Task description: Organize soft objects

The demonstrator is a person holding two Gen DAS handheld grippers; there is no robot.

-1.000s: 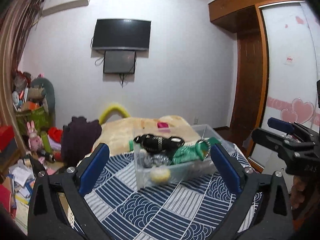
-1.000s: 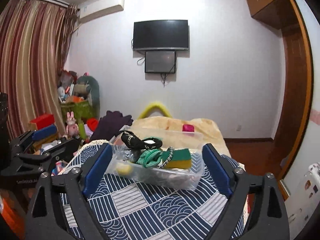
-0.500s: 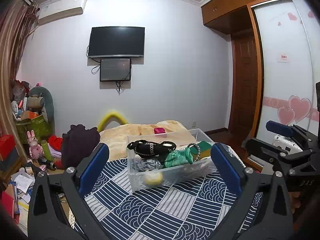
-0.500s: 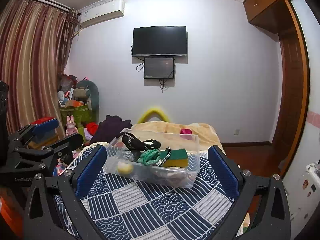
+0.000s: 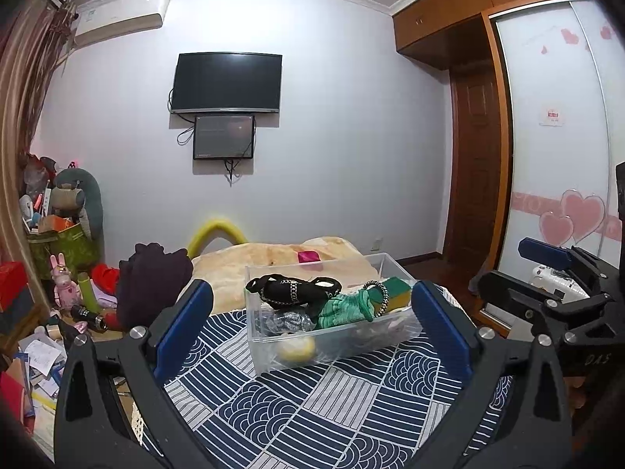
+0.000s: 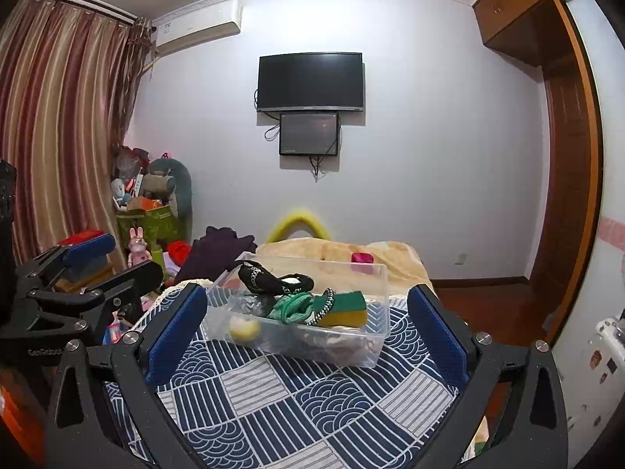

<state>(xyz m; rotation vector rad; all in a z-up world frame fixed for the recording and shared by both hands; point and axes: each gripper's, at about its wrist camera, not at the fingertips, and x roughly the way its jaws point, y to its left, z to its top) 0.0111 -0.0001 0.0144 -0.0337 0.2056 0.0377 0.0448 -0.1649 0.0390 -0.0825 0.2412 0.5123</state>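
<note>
Since the clear plastic bin ahead of both already holds a black strappy shoe, green knit cloth and yellow-green sponge, sorting seems nearly done; left hand-held gripper and right hand-held gripper gape, holding nothing.

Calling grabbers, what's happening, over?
Left gripper open, empty. Right gripper open, empty. Clear plastic bin of soft items on bed, untouched. Nothing in the way.

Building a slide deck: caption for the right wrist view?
Open right gripper faces a clear bin of soft items on a blue patterned bedspread.
</note>
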